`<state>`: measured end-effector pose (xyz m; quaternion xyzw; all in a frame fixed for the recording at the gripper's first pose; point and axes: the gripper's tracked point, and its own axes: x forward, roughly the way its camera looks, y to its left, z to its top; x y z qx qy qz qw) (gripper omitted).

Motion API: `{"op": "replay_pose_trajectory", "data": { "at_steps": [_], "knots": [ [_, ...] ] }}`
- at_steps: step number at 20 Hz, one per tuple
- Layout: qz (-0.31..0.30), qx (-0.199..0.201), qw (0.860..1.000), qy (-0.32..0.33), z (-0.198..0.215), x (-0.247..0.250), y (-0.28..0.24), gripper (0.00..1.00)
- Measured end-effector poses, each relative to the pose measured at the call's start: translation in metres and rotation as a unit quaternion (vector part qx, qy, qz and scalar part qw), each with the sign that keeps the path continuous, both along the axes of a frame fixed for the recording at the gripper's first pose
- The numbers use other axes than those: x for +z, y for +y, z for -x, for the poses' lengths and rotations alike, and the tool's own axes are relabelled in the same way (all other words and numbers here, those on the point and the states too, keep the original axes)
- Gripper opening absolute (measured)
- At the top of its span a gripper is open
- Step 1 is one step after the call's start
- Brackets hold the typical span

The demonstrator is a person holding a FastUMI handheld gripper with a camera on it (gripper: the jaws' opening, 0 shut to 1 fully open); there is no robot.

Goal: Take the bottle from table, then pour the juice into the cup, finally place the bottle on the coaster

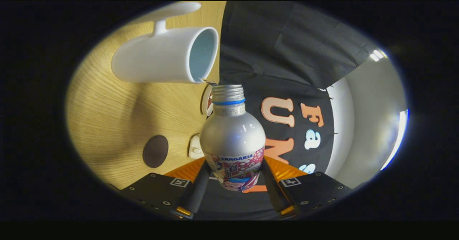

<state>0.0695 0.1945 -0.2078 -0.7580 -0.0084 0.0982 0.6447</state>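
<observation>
My gripper (233, 177) is shut on a silver bottle (232, 139) with a pink printed label, one finger pressing each side of its lower body. The bottle has no cap; its threaded mouth (228, 89) with a blue ring sits just beside the rim of the white mug (157, 59). The whole view is rolled sideways, so the wooden table (107, 118) stands like a wall beside the bottle and the bottle lies roughly level above it. The mug's pale inside (202, 53) faces away from the table. A dark round coaster (155, 151) lies on the table, nearer the fingers than the mug.
A small white object (195, 146) lies on the table between the coaster and the bottle. A round white-rimmed thing (207, 100) is half hidden behind the bottle's neck. The black cloth wall (287, 46) rises beyond the table's far edge.
</observation>
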Motion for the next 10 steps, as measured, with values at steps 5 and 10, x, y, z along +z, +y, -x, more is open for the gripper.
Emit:
{"op": "replay_pose_trajectory", "data": {
  "at_steps": [5, 10],
  "knots": [
    [0.004, 0.006, 1.0, -0.004, -0.002, 0.0035, 0.0003, 0.76],
    [0.015, 0.016, 1.0, -0.015, -0.0023, 0.0099, 0.0055, 0.76]
  ]
}}
